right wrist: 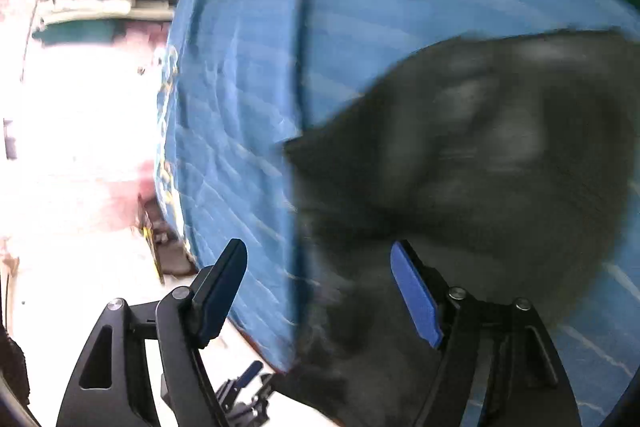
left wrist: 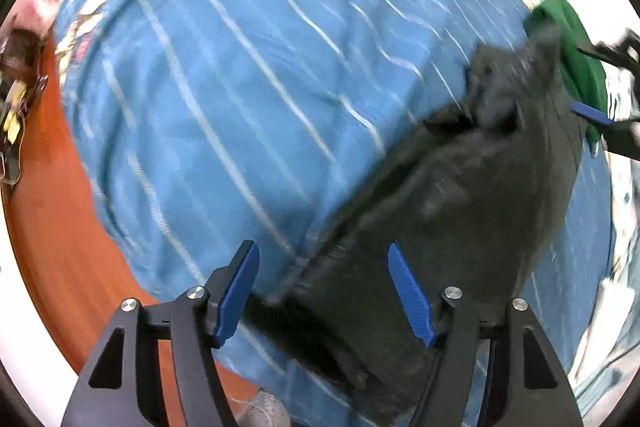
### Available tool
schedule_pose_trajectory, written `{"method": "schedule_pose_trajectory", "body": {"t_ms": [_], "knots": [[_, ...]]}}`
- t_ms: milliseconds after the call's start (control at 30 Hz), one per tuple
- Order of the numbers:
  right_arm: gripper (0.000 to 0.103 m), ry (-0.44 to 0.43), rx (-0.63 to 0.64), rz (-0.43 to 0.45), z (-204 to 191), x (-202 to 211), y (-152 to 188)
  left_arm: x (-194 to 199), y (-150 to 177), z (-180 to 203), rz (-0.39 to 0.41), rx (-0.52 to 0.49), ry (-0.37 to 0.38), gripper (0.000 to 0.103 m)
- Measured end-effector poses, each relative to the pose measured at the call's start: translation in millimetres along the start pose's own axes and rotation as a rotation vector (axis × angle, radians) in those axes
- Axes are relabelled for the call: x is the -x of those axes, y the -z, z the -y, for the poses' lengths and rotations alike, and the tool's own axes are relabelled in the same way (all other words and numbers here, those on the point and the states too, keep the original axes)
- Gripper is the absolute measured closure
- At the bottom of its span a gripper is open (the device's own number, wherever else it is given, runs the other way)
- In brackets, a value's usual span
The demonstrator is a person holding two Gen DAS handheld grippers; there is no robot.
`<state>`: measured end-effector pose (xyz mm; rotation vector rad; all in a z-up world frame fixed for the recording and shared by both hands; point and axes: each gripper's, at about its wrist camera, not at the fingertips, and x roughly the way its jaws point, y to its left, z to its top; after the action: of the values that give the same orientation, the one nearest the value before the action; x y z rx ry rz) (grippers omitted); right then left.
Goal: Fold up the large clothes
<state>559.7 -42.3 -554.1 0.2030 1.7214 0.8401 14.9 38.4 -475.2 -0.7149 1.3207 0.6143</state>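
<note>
dark grey garment [left wrist: 460, 195] lies in a long strip across the blue striped bedsheet [left wrist: 224, 99], a green cloth [left wrist: 576, 59] at its far right end; both left gripper [left wrist: 324, 295] and right gripper [right wrist: 320, 295] hover released above it, grasping nothing. motion blur suggests fast movement, so a pinch could catch the sheet too; no readable writing.

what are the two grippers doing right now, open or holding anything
Left gripper: open, holding nothing, above the dark grey garment.
Right gripper: open, holding nothing, over the same garment on the blue striped sheet.
</note>
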Motion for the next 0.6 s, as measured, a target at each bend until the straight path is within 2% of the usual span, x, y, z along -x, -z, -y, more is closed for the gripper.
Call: {"method": "schedule_pose_trajectory", "body": {"t_ms": [100, 167, 200, 267, 300, 333, 400, 433, 467, 500, 600], "knots": [[0.027, 0.181, -0.073, 0.127, 76, 59, 7, -27, 12, 19, -0.021, -0.001, -0.102, 0.038], [0.027, 0.231, -0.138, 0.138, 129, 70, 6, -41, 19, 28, -0.007, -0.033, -0.170, 0.037], [0.027, 0.209, -0.162, 0.129, 152, 67, 3, -44, 20, 31, -0.002, -0.041, -0.181, 0.037], [0.027, 0.095, -0.185, 0.096, 189, 51, -6, -44, 21, 33, -0.001, -0.037, -0.179, 0.036], [0.027, 0.011, -0.192, 0.079, 201, 39, -10, -44, 22, 35, -0.003, -0.040, -0.179, 0.036], [0.025, -0.060, -0.187, 0.053, 208, 23, -17, -44, 22, 37, -0.003, -0.046, -0.179, 0.036], [0.025, -0.102, -0.134, 0.072, 205, 9, -26, -43, 21, 37, -0.005, -0.056, -0.181, 0.036], [0.031, -0.105, -0.076, 0.097, 197, 7, -28, -42, 21, 39, -0.003, -0.062, -0.190, 0.036], [0.064, -0.107, -0.053, 0.111, 193, 8, -27, -38, 21, 39, 0.002, -0.061, -0.201, 0.036], [0.075, -0.102, -0.037, 0.129, 188, 10, -23, -37, 17, 39, 0.005, -0.055, -0.208, 0.036], [0.084, -0.128, -0.107, 0.197, 191, 26, -6, -20, 2, 29, 0.018, -0.019, -0.237, 0.036]]}}
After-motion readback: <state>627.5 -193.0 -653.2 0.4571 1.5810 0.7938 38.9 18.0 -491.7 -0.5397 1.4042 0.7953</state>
